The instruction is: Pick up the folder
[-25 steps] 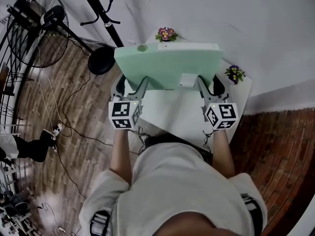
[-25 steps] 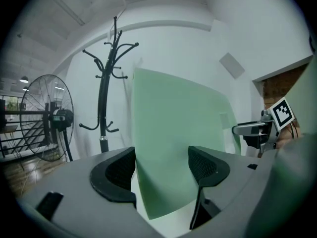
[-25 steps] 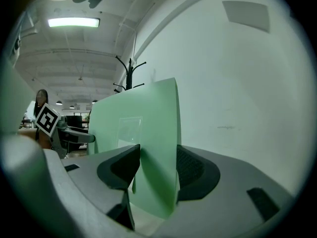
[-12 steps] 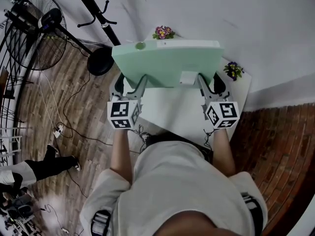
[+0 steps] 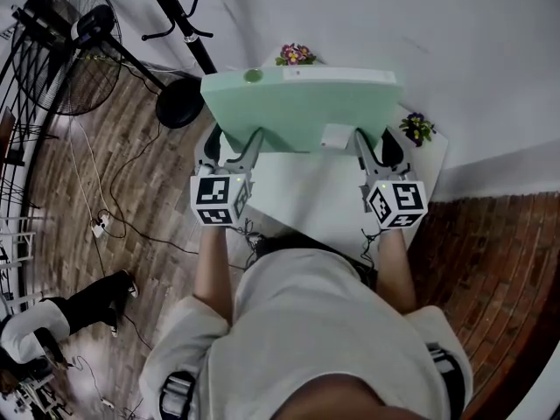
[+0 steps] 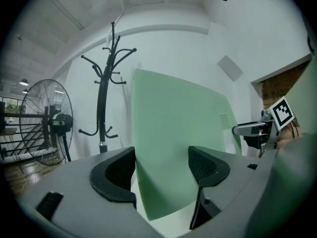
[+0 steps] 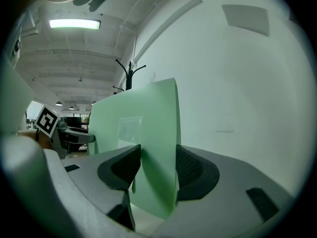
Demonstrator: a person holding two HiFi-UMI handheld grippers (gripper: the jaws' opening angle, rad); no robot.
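Far left stand a fan (image 5: 74,51) and a black coat stand (image 5: 179,20), both well clear of the work. The left gripper (image 5: 233,144) has its jaws partly apart and closed on the left end of the folder (image 5: 302,112); in the left gripper view the green panel fills the gap and both pads (image 6: 121,170) press on it. The folder is a thick mint-green box file. It is held broad face toward us between the two grippers, above the white table (image 5: 306,204), and its lower edge looks clear of the top. The right gripper (image 5: 376,147) is set about as wide, its pads clamped on the right end just right of the clear label pocket (image 5: 337,138). Two small flower pots sit on the table, one at the far edge (image 5: 295,57) and one to the right (image 5: 416,129), both close to the folder. We judge the folder stiff and fairly light if empty. Its faces are smooth and likely slippery, so it could sag or slide out of a one-sided pinch. The best hold is across its thickness at both lower ends, as here, kept level and away from the pots.
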